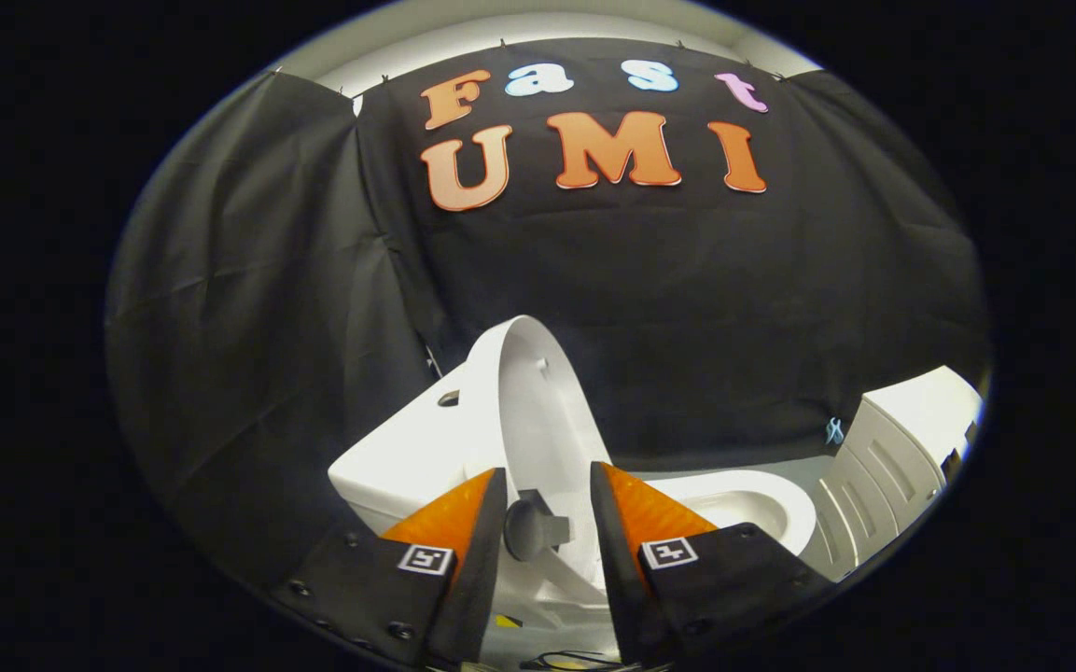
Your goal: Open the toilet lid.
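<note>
The toilet lid (528, 411) stood raised, near upright, against the tank (398, 448). The bowl (752, 504) lay open beyond the right finger. The gripper (549, 485) was parted, its fingers (463, 509) flanking the lid's lower part without pressing it; a dark knob (528, 529) sat between them. A white cabinet (901, 448) stood beside the bowl.

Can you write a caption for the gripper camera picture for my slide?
The open gripper faces a white toilet, fingers either side of the raised toilet lid, with the bowl uncovered beyond them.
</note>
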Tool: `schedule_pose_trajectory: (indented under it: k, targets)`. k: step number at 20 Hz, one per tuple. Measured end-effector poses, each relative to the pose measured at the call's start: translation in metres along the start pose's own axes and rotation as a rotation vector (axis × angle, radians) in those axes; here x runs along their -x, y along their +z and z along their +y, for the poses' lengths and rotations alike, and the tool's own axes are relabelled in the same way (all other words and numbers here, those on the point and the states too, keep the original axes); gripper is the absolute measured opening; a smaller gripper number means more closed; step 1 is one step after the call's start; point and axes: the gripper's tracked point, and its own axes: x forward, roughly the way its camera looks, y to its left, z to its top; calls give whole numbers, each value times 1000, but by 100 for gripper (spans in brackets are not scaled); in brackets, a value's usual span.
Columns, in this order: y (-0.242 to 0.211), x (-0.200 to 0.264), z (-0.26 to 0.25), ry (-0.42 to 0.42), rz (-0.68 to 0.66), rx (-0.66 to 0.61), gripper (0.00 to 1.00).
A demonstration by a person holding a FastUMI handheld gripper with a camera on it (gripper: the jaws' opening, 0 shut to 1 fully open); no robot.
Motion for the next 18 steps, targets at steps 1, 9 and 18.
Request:
schedule_pose_trajectory:
  k: [1,9,18]
  targets:
    - [10,3,-7,-10,-16,10,64]
    - [70,40,-77,-109,-113,12,100]
    - [117,92,-161,-192,-209,4,100]
